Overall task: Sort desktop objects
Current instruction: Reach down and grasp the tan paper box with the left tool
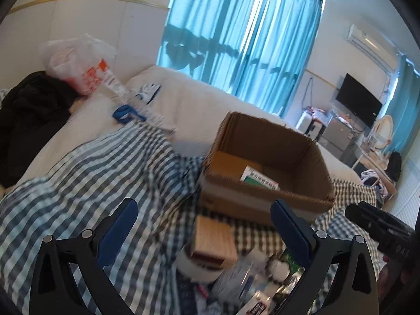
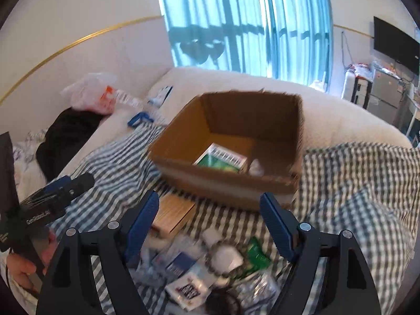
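Observation:
An open cardboard box (image 1: 265, 197) (image 2: 236, 181) sits on the checked bedspread. Inside it lies a green and white packet (image 1: 258, 178) (image 2: 223, 158), and the right wrist view shows a small white crumpled thing (image 2: 256, 168) beside it. In front of the box lies a heap of small items: a tan box (image 1: 214, 239) (image 2: 173, 214), a white roll (image 1: 197, 267), sachets (image 2: 181, 262), a white lid (image 2: 227, 258), a green packet (image 2: 256, 254). My left gripper (image 1: 203, 224) is open and empty above the heap. My right gripper (image 2: 210, 215) is open and empty, between heap and box.
The checked blue-and-white bedspread (image 1: 92, 183) (image 2: 354, 183) covers a white bed (image 1: 199, 105). At the far left lie black clothing (image 1: 26, 120), a plastic bag (image 1: 78, 63) and a blue item (image 1: 126, 114). A TV (image 1: 358, 102) and desk stand at right.

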`<state>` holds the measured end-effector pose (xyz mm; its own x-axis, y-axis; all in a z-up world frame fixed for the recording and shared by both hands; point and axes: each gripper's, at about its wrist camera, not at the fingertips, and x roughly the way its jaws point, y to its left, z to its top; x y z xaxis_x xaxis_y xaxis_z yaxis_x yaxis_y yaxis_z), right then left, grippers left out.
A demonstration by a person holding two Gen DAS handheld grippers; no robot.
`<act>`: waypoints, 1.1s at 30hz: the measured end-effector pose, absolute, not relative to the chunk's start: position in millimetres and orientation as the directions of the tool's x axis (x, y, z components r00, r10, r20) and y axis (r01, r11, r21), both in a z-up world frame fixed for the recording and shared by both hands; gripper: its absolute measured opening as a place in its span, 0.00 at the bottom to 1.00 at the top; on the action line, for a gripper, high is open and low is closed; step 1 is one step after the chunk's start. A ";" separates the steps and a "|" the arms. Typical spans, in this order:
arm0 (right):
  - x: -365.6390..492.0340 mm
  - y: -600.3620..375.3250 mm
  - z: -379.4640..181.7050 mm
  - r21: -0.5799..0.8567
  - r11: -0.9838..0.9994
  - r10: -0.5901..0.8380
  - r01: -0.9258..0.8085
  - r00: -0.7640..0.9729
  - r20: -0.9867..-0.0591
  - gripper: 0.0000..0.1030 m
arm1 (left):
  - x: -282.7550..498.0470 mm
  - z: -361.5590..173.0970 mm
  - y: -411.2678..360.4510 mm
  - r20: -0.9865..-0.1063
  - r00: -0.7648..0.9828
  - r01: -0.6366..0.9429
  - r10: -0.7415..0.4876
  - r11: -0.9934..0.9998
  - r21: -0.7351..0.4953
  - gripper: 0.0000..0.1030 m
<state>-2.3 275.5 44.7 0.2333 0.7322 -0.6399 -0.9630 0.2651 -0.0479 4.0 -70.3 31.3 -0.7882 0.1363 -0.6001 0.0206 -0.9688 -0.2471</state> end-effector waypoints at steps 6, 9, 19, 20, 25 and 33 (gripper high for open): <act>-21.4 261.7 40.9 -0.083 0.264 0.718 -0.961 0.253 -0.648 0.77 | 21.9 15.7 -68.2 -0.643 -0.762 0.077 0.084 -0.973 -0.218 1.00; -21.6 257.1 37.9 -0.083 0.256 0.718 -0.963 0.247 -0.651 0.77 | 24.1 7.8 -60.0 -0.653 -0.753 0.077 0.079 -0.975 -0.206 1.00; 5.5 258.6 2.1 -0.083 0.314 0.650 -0.946 0.278 -0.708 0.77 | 14.0 -31.2 -47.4 -0.692 -0.717 0.054 0.085 -0.983 -0.176 1.00; 9.2 258.3 -0.6 -0.087 0.386 0.625 -0.918 0.330 -0.707 0.77 | 11.7 -36.4 -49.6 -0.701 -0.709 0.069 0.074 -0.983 -0.173 1.00; 30.1 260.0 -19.3 -0.074 0.407 0.598 -0.910 0.327 -0.732 0.77 | -0.5 -57.6 -47.8 -0.713 -0.697 0.069 0.077 -0.983 -0.173 1.00; 58.9 269.2 -41.3 -0.090 0.419 0.549 -0.904 0.331 -0.767 0.77 | -30.7 -78.2 -23.8 -0.744 -0.667 0.041 0.044 -0.995 -0.096 1.00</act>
